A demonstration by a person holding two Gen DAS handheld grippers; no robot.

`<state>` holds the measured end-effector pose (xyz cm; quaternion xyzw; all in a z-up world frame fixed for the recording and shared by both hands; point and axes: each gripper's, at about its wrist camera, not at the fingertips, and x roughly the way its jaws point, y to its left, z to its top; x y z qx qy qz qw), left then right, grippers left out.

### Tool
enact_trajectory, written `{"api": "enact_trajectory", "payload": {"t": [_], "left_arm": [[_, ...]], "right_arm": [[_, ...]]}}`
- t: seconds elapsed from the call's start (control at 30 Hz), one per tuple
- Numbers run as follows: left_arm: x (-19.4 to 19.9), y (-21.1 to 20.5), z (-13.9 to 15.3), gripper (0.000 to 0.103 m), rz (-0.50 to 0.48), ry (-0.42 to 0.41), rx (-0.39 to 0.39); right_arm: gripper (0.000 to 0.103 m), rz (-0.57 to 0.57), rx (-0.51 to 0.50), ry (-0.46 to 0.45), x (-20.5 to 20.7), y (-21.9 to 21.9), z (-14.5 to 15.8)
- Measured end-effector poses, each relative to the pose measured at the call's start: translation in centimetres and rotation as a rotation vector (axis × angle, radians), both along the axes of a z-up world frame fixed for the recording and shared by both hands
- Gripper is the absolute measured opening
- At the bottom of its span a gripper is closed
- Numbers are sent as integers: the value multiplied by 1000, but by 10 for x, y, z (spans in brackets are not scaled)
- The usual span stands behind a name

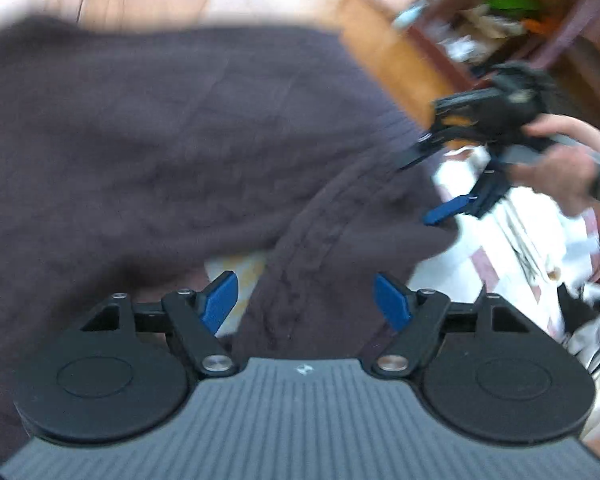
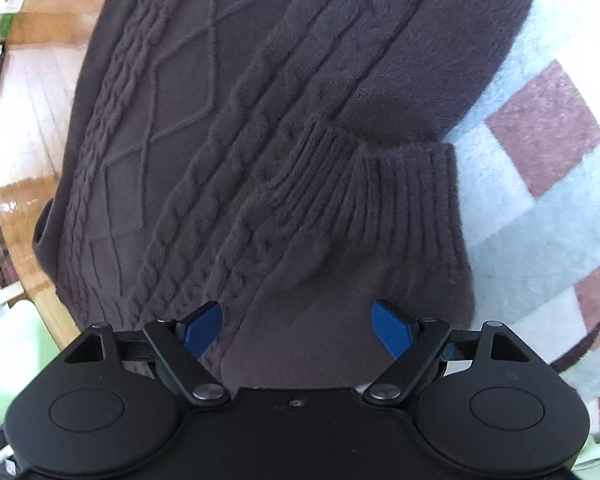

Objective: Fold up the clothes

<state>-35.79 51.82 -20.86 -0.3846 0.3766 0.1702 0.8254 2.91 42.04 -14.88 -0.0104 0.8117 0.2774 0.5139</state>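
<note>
The sweater (image 2: 260, 120) is a dark, brownish-grey knit, thick and soft, with raised cable ropes and diamond lines running the length of its front. A ribbed cuff (image 2: 404, 200) lies folded across the body, its ridges fanning out where the sleeve bends back on itself. It is spread flat, partly on a pale rug (image 2: 540, 216) with dull red and grey blocks, partly over the wooden floor (image 2: 40, 92) along its other edge. In the left wrist view the sweater (image 1: 160, 140) fills most of the picture, blurred, with a sleeve or fold (image 1: 320, 272) running down toward the camera.

The left gripper (image 1: 304, 300) points steeply down at that fold, its blue pads (image 1: 220, 304) standing apart on either side of the knit, not pressing it. The fabric passes between them, loose.

The right gripper (image 2: 296, 328) also tilts down over the sweater, just short of the cuff, its pads (image 2: 392, 328) spread wide with the knit lying under and between them, ungripped. From the left wrist view the same right gripper (image 1: 432, 188) shows at the sweater's far edge, fingers parted, held by a bare hand (image 1: 560, 164) around its handle. Behind it stands a dark wood shelf (image 1: 520, 20) cluttered with blurred things.
</note>
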Motion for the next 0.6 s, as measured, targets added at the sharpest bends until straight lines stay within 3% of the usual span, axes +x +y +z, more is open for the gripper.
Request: {"api": "enact_trajectory", "payload": {"t": [0.1, 0.2, 0.27, 0.3, 0.33, 0.47, 0.6], "left_arm": [[19, -7, -22, 75, -22, 27, -56], [27, -28, -20, 71, -72, 48, 25], [23, -39, -8, 50, -90, -16, 71], [22, -41, -5, 26, -101, -45, 69], [22, -41, -2, 13, -120, -78, 60], [19, -44, 9, 13, -225, -203, 9], [28, -59, 0, 14, -328, -133, -1]], "right_arm": [[86, -13, -11, 15, -2, 2, -7], [86, -11, -8, 16, -3, 1, -8], [86, -11, -8, 14, -3, -1, -9], [87, -13, -7, 10, -3, -2, -11], [88, -18, -7, 2, -4, -2, -14], [91, -57, 16, -31, -8, -12, -19], [93, -69, 55, -45, -15, -19, -13]]}}
